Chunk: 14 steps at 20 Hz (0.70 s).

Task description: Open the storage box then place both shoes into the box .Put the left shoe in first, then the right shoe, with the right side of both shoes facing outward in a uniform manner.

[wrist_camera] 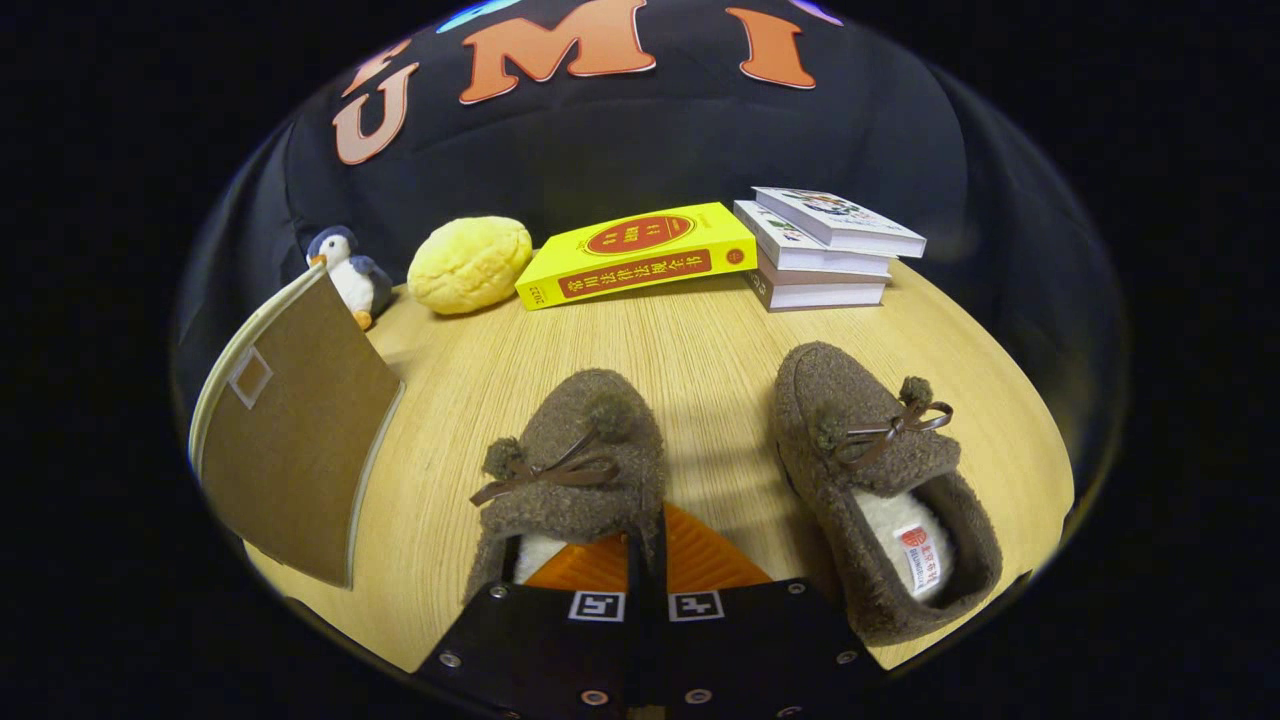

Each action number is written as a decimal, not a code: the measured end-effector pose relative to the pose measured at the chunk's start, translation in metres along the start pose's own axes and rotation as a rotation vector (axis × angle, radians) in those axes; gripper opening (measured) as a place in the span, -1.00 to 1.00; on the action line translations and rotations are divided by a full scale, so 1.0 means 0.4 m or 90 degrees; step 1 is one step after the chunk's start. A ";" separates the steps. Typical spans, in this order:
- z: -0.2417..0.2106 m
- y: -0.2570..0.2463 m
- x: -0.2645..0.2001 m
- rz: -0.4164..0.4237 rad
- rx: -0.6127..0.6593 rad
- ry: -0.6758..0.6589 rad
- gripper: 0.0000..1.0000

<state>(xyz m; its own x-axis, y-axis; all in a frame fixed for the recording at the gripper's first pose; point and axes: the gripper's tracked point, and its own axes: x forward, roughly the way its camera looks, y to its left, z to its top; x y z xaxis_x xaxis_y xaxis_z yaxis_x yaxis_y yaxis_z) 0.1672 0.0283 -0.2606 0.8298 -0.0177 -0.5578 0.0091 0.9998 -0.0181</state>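
Observation:
Two brown fuzzy shoes with bow laces lie on the wooden table (700, 340), toes pointing away from me. My gripper (650, 548) is shut on the left shoe (575, 465): the shoe's right side wall is pinched between the fingers (700, 560), one inside the opening and one outside. The right shoe (880, 480) lies apart, to the right of the fingers, its pale lining and label showing. The brown storage box (300, 430) with pale trim stands tilted to the left of the held shoe; I cannot see its inside.
At the table's far edge sit a penguin toy (345, 270), a yellow bun-shaped plush (470, 263), a yellow book (635, 255) and a stack of three books (825, 250). Bare wood lies between the shoes and the books.

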 end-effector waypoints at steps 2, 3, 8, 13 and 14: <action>0.027 0.003 -0.026 0.005 -0.004 -0.006 -0.98; 0.041 0.006 -0.041 0.008 -0.007 -0.012 -0.98; 0.151 0.042 -0.123 0.021 -0.001 -0.057 -0.99; 0.260 0.120 -0.225 -0.008 0.038 -0.104 -0.98; 0.285 0.146 -0.247 -0.009 0.047 -0.114 -0.98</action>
<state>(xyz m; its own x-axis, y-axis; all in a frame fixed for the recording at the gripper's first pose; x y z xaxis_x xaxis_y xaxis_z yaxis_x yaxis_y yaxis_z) 0.1493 0.0894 -0.1119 0.9152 -0.0368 -0.4013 0.0572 0.9976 0.0390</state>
